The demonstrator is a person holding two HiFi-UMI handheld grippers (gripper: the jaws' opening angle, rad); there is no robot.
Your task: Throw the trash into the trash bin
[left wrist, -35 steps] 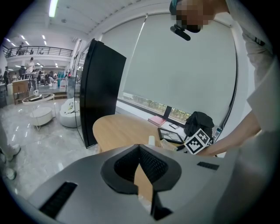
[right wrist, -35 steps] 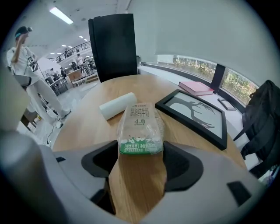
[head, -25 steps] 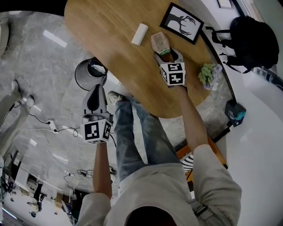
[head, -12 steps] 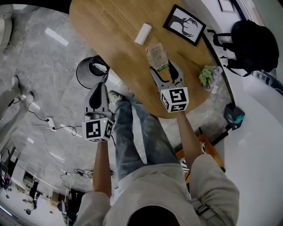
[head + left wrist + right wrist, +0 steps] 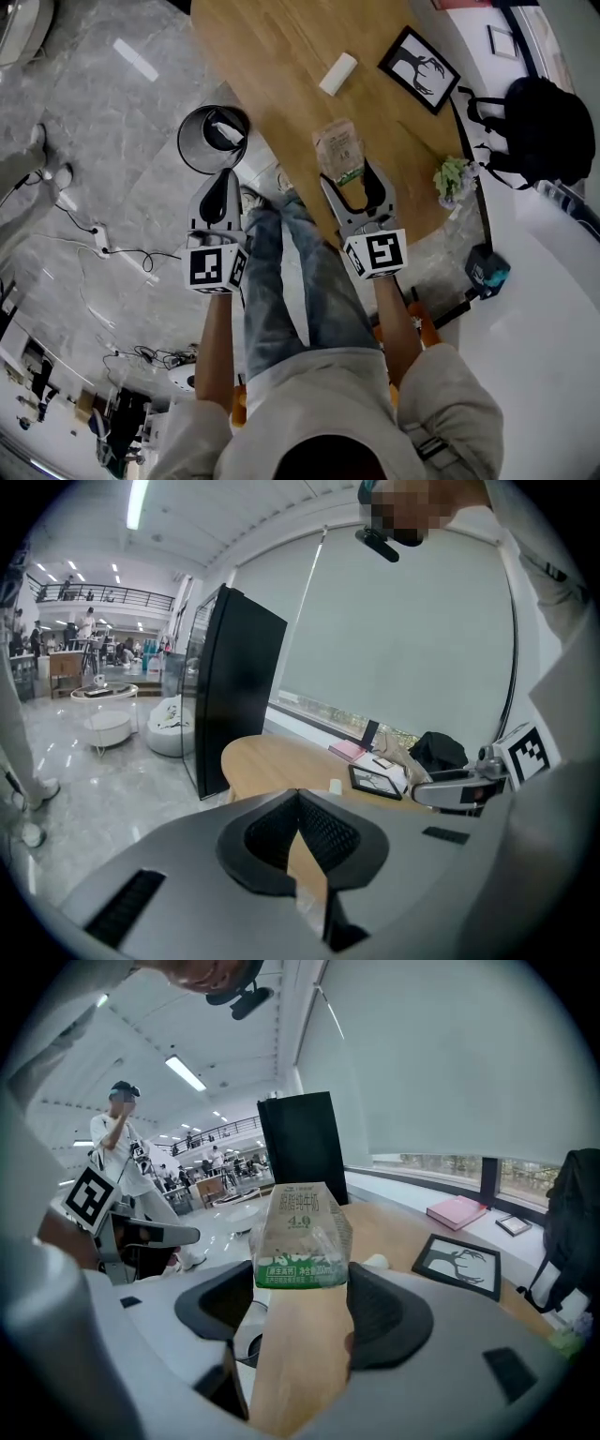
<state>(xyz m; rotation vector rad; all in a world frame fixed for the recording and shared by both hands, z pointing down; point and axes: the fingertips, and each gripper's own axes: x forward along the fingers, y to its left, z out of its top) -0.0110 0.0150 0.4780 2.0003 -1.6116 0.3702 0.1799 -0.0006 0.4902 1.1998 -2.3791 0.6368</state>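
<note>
The right gripper (image 5: 351, 180) pinches a crumpled green-and-white milk carton (image 5: 338, 150) by its lower end. In the right gripper view the two dark pads press on either side of the milk carton (image 5: 302, 1232), which stands upright at the tips of the right gripper (image 5: 302, 1283). The carton sits over the near edge of the wooden desk (image 5: 272, 56); whether its base touches the wood cannot be told. The left gripper (image 5: 223, 192) is pressed together on nothing. In the left gripper view its ribbed pads meet at the tips of the left gripper (image 5: 298, 797) with no gap. It hangs off the desk, over the grey floor (image 5: 112, 141), and points toward the trash bin (image 5: 181, 141). That bin is a dark round bin standing on the floor just beside the desk's left edge, with something white lying in it. Farther along the desk, past the carton, a short white roll (image 5: 337, 73) lies near the middle. A framed picture (image 5: 419, 68) of a dark antlered animal lies toward the right edge. A small plant (image 5: 452, 178) stands at the near right edge, and a black backpack (image 5: 544, 117) rests beyond that edge. In the right gripper view a pink book (image 5: 459, 1211) lies at the desk's far side, behind the framed picture (image 5: 457, 1265).
</note>
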